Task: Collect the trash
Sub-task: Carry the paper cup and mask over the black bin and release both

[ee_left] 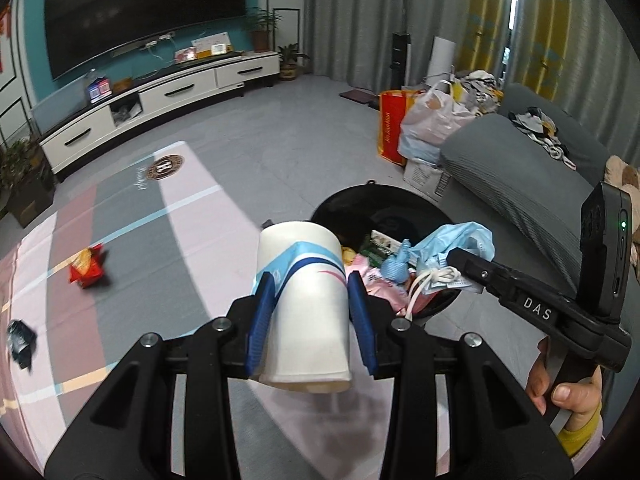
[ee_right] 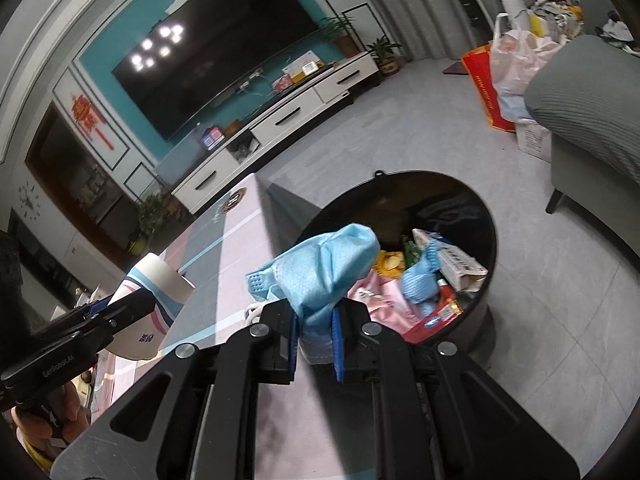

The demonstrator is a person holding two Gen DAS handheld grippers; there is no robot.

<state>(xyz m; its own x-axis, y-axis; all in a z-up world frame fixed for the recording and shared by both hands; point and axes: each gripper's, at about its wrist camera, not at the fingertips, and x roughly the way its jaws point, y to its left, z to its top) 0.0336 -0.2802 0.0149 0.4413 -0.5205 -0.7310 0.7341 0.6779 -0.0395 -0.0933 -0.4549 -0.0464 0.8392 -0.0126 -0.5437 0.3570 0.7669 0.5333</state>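
I saw a table (ee_left: 132,216) with a pink and grey striped cloth and a round brown emblem; the emblem's lettering was too small to read. Just beside its edge stood a black round trash bin (ee_right: 486,216), holding a pink packet, a blue crumpled piece and a white carton with print I couldn't make out.

My left gripper (ee_left: 312,300) was closed on a white paper cup (ee_left: 304,304) with blue stripes, tilted, rim away from the camera, above the table edge near the bin. The right wrist view showed small characters on the cup's side, unreadable, and "GenRobot.AI" on the left gripper's body. My right gripper (ee_right: 316,320) was clamped on a light blue face mask (ee_right: 324,272) held over the bin's near rim, its white ear loops hanging. The left wrist view showed "DAS" on the right gripper's arm, a green LED on the unit mounted on it, and my right hand (ee_left: 560,384) wrapped round the handle, yellow cuff at the wrist.

Only the left wrist view showed a red snack wrapper (ee_left: 86,266) and a black crumpled wrapper (ee_left: 20,344) lying on the table, well apart from the bin. An orange bag (ee_left: 390,128) by the sofa carried vertical writing, not legible.
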